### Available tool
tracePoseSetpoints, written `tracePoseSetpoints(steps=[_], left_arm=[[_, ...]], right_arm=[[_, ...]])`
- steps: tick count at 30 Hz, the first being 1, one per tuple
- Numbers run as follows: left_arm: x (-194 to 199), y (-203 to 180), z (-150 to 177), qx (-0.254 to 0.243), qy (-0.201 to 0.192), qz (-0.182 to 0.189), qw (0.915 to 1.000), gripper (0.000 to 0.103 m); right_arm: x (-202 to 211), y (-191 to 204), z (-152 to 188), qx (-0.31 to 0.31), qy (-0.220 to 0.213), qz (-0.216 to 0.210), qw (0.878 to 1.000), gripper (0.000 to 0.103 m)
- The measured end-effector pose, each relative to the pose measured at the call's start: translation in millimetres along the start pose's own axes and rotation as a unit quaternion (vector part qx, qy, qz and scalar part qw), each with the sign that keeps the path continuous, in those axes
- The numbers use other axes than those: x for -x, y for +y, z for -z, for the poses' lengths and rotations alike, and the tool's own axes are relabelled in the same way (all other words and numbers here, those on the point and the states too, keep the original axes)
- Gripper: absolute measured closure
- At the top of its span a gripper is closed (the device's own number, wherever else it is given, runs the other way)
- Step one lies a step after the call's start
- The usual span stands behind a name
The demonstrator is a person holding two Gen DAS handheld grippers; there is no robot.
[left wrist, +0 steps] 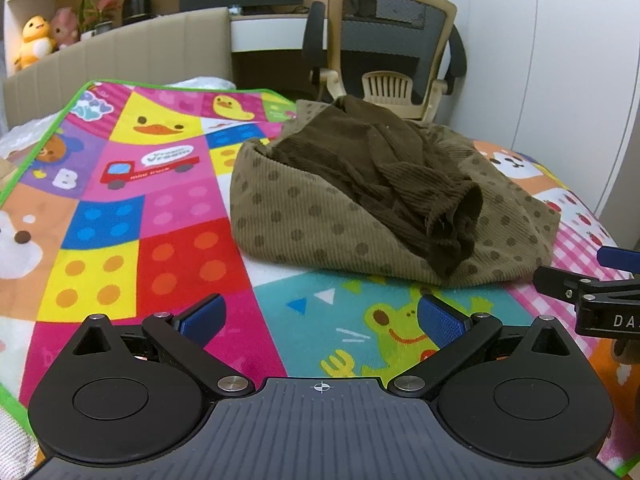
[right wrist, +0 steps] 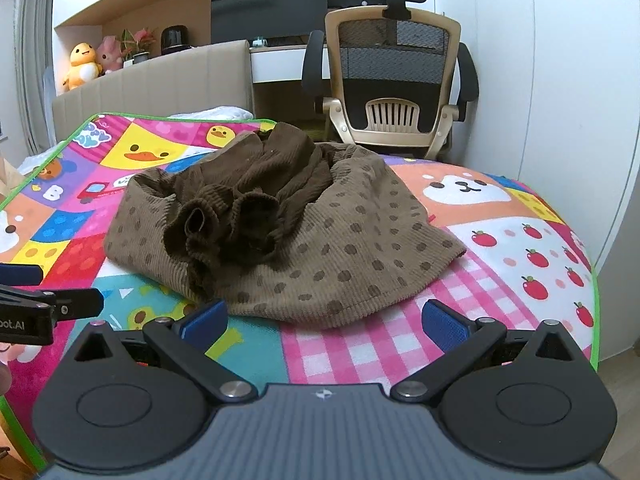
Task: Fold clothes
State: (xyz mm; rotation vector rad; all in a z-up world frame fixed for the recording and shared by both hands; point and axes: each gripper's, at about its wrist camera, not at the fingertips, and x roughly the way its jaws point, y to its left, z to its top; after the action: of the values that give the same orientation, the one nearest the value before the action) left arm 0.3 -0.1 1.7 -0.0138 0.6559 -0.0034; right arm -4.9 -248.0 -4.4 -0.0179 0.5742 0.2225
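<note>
1. At the left, the left gripper (left wrist: 322,318) is held low over the patterned play mat (left wrist: 168,208), pointed down and forward. Its blue fingers (left wrist: 204,316) are spread wide, and nothing but mat is seen between them.
2. In the middle, the task's thing is found: a brown corduroy garment (left wrist: 384,200) lies in a crumpled heap on the mat, ahead of both grippers and apart from them. A lighter, dotted part is wrapped round the outside, and a darker plain-brown part (right wrist: 240,208), with what may be a cuff or sleeve end, is bunched on top. Whether one garment or two are heaped together cannot be told.
3. At the right, the right gripper (right wrist: 324,322) is aimed at the near hem of the heap (right wrist: 320,316). Its fingers (right wrist: 444,326) are likewise spread wide; the hem is seen just beyond the tips, but no contact is shown.
4. The step in hand is judged to be the approach: nothing is grasped, nothing is laid flat, and no fold is made yet.
5. The next move is judged to call for the heap to be opened out first. An outer edge or corner would have to be found, taken on each side, lifted and spread flat on the mat.
6. Care is called for with the dark bunched part, which could be dragged along or left trapped inside.
</note>
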Motion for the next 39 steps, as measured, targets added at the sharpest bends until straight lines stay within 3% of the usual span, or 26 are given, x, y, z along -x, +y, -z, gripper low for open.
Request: tracePoseSetpoints(steps=[39], left_arm=[[-1.8,1.3,3.2,0.004,0.008,0.000,1.0000,0.000]], right_arm=[[0.5,5.9,-1.1,0.017,0.000,-0.004,1.000,0.000]])
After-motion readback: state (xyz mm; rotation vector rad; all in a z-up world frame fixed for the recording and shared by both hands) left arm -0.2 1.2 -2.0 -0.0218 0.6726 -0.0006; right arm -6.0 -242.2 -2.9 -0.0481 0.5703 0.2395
